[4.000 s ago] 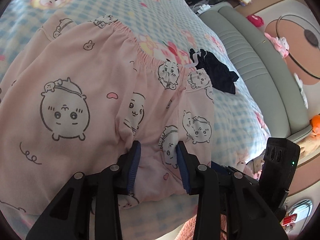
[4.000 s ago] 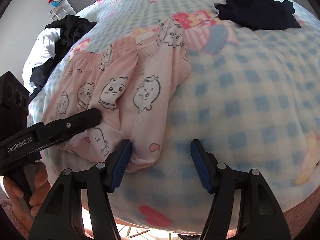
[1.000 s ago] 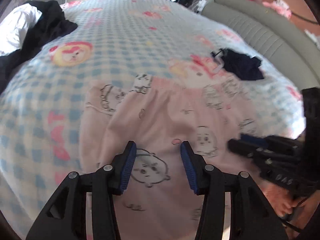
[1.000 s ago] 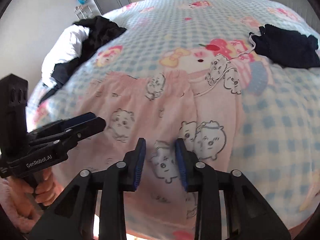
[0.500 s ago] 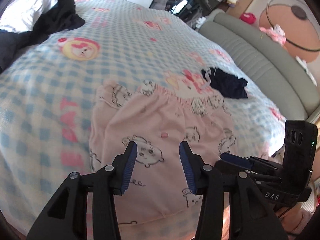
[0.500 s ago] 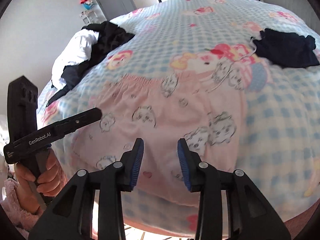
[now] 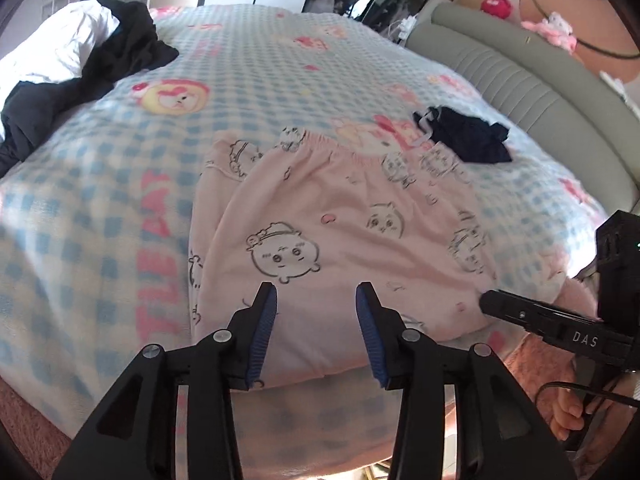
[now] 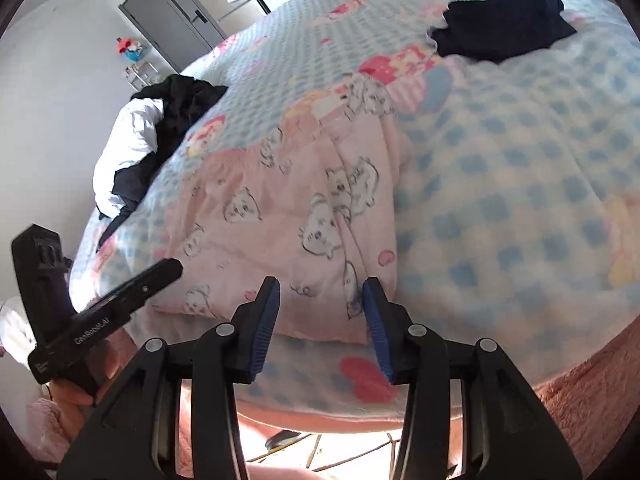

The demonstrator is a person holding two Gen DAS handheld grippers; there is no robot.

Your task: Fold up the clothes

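Pyjama pants [image 7: 340,240] lie on the bed [image 7: 100,208], dark garment [image 7: 468,140] beyond them.

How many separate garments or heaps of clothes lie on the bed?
3: pink pyjama garment near the front edge, small dark garment beyond it, black-and-white heap at the far left. More may be hidden.

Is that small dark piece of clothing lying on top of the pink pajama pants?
No. The dark garment lies on the checked blanket, apart from the pink pajama pants and beyond their waistband.

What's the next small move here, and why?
Probably bring the left gripper down to pinch the near hem. The pink pajama shorts lie folded flat on the bed; neither gripper grips fabric, the left's jaws are closing, and the right gripper's are opening.
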